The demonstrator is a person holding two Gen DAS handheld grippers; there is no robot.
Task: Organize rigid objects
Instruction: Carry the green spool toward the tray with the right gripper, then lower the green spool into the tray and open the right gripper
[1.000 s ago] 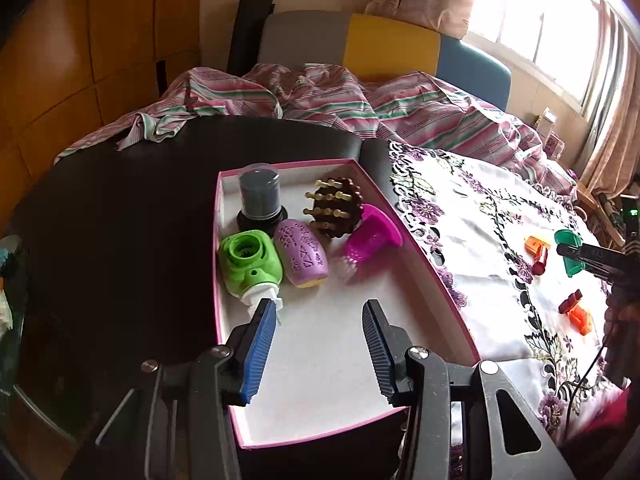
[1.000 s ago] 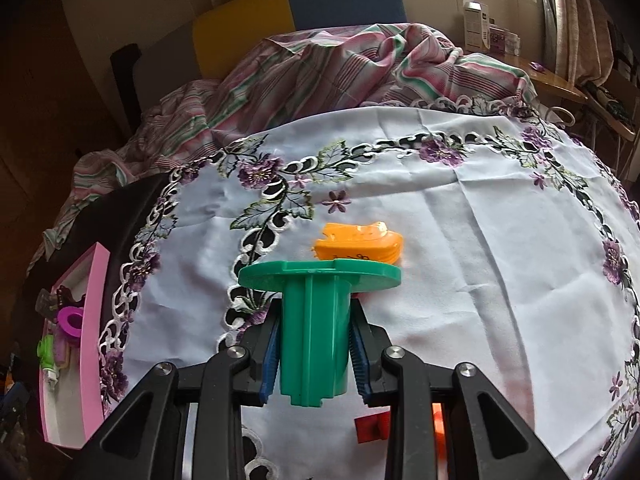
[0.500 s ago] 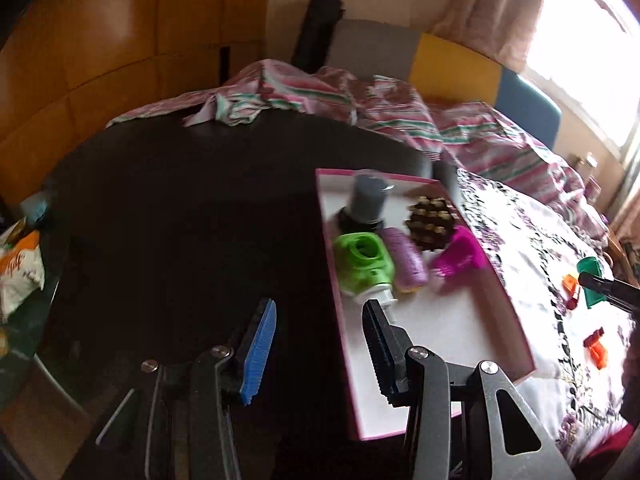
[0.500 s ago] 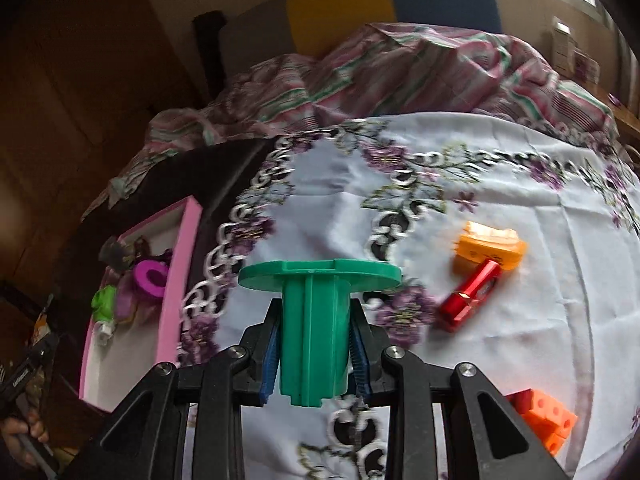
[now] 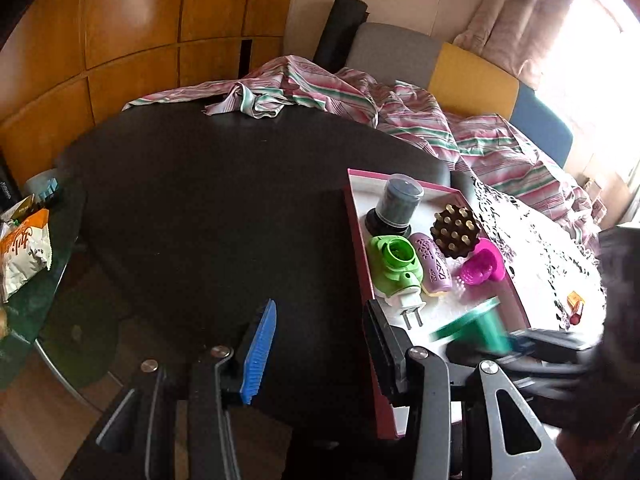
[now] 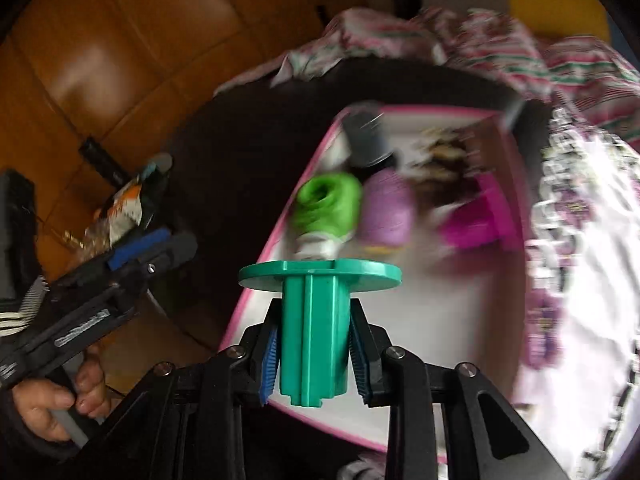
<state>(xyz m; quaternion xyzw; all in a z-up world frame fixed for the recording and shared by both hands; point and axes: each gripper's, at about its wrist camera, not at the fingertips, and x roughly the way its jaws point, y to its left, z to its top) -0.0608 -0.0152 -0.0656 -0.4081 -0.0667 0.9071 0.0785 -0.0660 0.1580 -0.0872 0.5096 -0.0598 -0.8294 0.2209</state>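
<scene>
My right gripper (image 6: 314,356) is shut on a green flanged spool (image 6: 316,320), held upright over the near part of a white tray with a pink rim (image 6: 256,272). At the tray's far end lie a grey jar (image 5: 398,204), a brown studded ball (image 5: 456,232), a green plug-in device (image 5: 396,260), a purple oval case (image 5: 434,264) and a magenta piece (image 5: 482,266). In the left wrist view the spool (image 5: 476,328) shows blurred over the tray (image 5: 362,248). My left gripper (image 5: 320,352) stands open with nothing between its fingers, over the dark table just left of the tray.
The dark round table (image 5: 220,208) takes up the left. A flowered white tablecloth (image 5: 532,240) with small orange and red pieces (image 5: 576,306) lies right of the tray. Striped cloth (image 5: 360,100) is heaped behind. A snack bag (image 5: 24,252) rests on a glass side table.
My right gripper swung left from over the tablecloth to above the tray, still gripping the green spool. The left gripper slid left off the tray to over the dark table, its jaws unchanged.
</scene>
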